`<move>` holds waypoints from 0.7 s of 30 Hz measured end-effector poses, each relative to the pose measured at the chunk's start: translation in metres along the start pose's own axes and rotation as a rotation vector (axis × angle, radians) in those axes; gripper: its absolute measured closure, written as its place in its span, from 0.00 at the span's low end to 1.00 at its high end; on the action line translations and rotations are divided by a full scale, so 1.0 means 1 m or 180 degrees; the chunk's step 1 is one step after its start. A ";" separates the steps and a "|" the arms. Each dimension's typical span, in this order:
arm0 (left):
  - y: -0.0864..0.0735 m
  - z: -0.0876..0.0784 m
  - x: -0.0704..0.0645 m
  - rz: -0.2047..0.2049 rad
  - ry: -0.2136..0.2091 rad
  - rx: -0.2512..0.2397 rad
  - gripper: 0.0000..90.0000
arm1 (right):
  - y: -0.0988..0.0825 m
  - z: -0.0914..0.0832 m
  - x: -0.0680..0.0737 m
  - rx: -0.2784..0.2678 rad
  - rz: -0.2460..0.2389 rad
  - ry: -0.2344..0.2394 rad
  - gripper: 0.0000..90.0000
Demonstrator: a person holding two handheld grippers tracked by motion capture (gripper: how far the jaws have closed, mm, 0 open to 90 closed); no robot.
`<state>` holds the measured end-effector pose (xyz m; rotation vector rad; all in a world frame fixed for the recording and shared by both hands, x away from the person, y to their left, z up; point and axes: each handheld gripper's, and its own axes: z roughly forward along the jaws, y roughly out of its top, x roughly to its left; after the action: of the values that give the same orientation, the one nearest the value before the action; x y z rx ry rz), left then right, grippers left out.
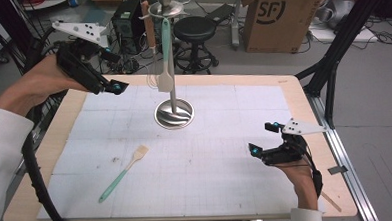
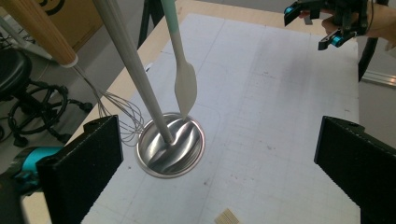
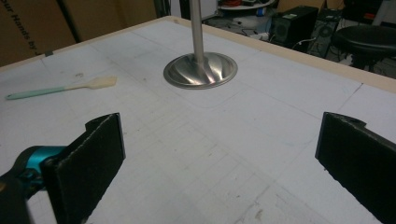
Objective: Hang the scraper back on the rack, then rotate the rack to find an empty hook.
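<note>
Upper centre of frame, mint-handled spatula (image 1: pixel 165 67) w/ white blade hangs on rack (image 1: pixel 174 113), top cut off; left gripper (image 1: pixel 114 87) spread, empty; right gripper (image 1: pixel 256 150) spread too.

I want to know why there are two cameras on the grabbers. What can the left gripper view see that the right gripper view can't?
Left gripper view, not the right one: a spatula hanging on the stand, a wire whisk with a wooden handle beside it, and the right gripper far off, open.

Right gripper view, not the left one: the mint handle of the brush lying on the mat, and a black computer tower.

Both: the stand's shiny round base, its pole, the white mat, and two black jaws standing apart with nothing between them.
</note>
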<state>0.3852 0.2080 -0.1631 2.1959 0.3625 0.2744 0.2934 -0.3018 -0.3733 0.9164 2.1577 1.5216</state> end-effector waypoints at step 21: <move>0.036 -0.012 0.001 0.0105 -0.0039 -0.0147 0.41 | 0.001 -0.001 0.002 -0.0019 -0.0033 0.0029 0.00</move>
<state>0.3878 0.1959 -0.1269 2.1589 0.3104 0.2845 0.2917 -0.3013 -0.3716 0.8967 2.1597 1.5293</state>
